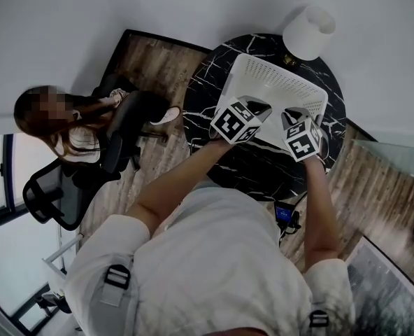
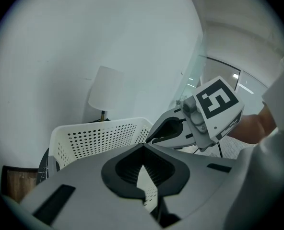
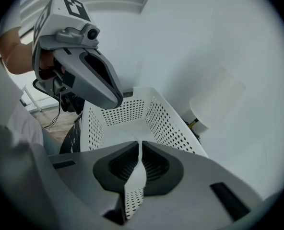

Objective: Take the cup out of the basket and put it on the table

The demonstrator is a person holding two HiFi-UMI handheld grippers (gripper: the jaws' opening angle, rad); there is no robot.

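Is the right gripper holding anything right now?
No, the right gripper is shut with nothing between its jaws; only the white basket shows through the narrow slit below the tips.

Shirt (image 1: 214, 257): white, short-sleeved.
Shoulder straps (image 1: 116, 285): pale grey, with black buckles.
Left gripper (image 2: 143, 146): grey shell, black ribbed pads, black-and-white marker cube.
Right gripper (image 3: 139, 143): same grey shell, pads and cube.
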